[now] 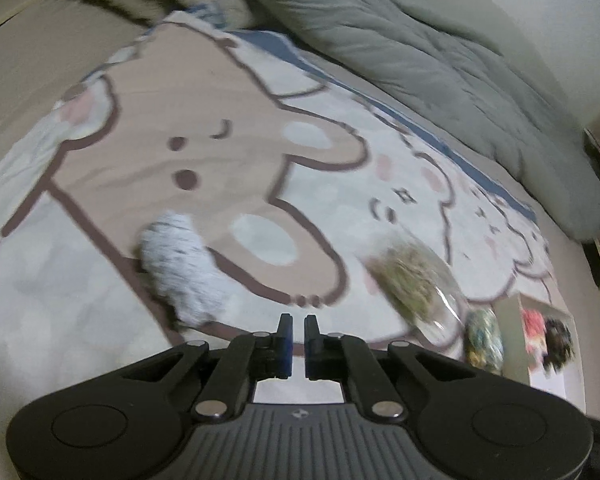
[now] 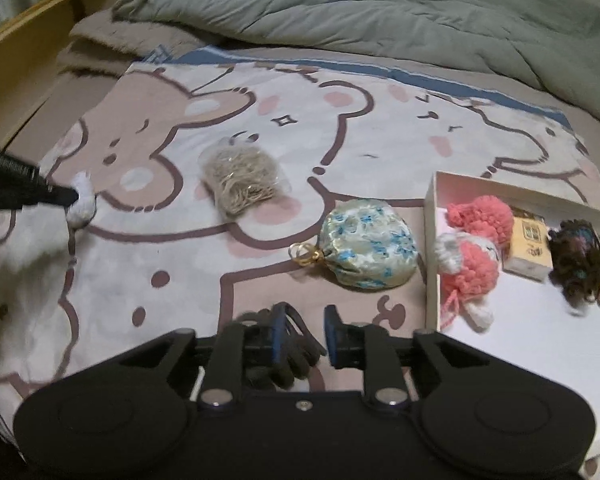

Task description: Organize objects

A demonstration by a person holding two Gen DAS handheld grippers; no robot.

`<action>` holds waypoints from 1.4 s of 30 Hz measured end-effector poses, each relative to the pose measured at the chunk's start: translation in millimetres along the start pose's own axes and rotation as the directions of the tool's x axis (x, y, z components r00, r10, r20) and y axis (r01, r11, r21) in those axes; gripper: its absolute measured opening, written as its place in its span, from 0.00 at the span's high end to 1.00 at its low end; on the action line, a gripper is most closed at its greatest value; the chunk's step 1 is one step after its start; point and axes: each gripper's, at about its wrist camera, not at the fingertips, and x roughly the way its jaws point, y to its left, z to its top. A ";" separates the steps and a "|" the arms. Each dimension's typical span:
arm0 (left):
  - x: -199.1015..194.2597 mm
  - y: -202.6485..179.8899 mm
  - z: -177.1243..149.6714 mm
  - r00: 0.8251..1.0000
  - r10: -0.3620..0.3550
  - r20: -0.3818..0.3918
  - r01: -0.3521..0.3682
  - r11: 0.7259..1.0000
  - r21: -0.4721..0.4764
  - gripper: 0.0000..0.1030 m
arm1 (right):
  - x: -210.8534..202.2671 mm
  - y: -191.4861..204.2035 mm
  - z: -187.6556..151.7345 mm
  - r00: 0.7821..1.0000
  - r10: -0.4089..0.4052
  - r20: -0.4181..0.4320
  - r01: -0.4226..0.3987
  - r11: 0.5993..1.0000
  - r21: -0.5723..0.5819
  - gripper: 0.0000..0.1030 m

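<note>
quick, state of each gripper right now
Left gripper: nearly shut, a narrow gap between the fingers, holding nothing.
Right gripper: open, nothing between the fingers; a dark glove lies under it.

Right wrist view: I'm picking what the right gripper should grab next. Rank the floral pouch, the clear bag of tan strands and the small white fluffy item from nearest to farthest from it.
From the right gripper:
1. Floral pouch, just ahead, slightly right.
2. Clear bag of tan strands, farther ahead, left of centre.
3. White fluffy item, far left, at the left gripper's tip.
</note>
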 end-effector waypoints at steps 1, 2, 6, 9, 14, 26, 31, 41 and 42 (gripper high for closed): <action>0.1 -4.9 -2.5 1.000 -0.012 -0.007 0.013 1.000 0.019 0.96 | 0.1 -0.5 1.0 1.000 -0.001 -0.004 0.001 0.999 0.032 0.72; 0.1 -9.3 -4.9 1.000 -0.024 -0.014 0.025 0.999 0.036 0.97 | 0.2 -1.4 1.3 1.000 0.004 -0.011 -0.003 0.997 0.073 0.66; 2.3 -32.3 -15.4 0.997 -0.061 -0.047 0.067 0.989 0.132 0.97 | 2.1 -2.0 -0.5 0.998 0.033 -0.045 -0.021 0.969 0.247 0.58; 5.8 -49.9 -24.9 0.994 -0.075 -0.081 0.091 0.972 0.214 0.97 | 5.0 3.0 -5.2 0.998 0.021 -0.059 0.000 0.937 0.349 0.51; 12.8 -72.1 -40.2 0.988 -0.075 -0.132 0.114 0.941 0.318 0.97 | 11.1 6.8 -11.7 0.998 -0.007 -0.061 0.036 0.879 0.475 0.42; 24.9 -67.4 -43.9 0.989 -0.027 -0.148 0.066 0.963 0.260 0.85 | 37.7 27.4 -14.5 0.992 -0.069 -0.103 0.112 0.854 0.508 0.31; 19.9 -34.5 -25.0 0.997 0.041 -0.065 -0.035 0.996 0.085 0.59 | 44.6 38.1 -15.9 0.987 -0.108 -0.122 0.153 0.878 0.453 0.31; 19.5 36.5 10.1 0.964 0.262 0.046 -0.247 0.945 -0.215 0.48 | 37.7 32.2 -11.6 0.992 -0.105 -0.075 0.123 0.945 0.302 0.53; 20.7 41.4 12.3 0.961 0.272 0.046 -0.254 0.938 -0.234 0.47 | 37.4 31.8 -11.3 0.993 -0.097 -0.071 0.113 0.953 0.280 0.53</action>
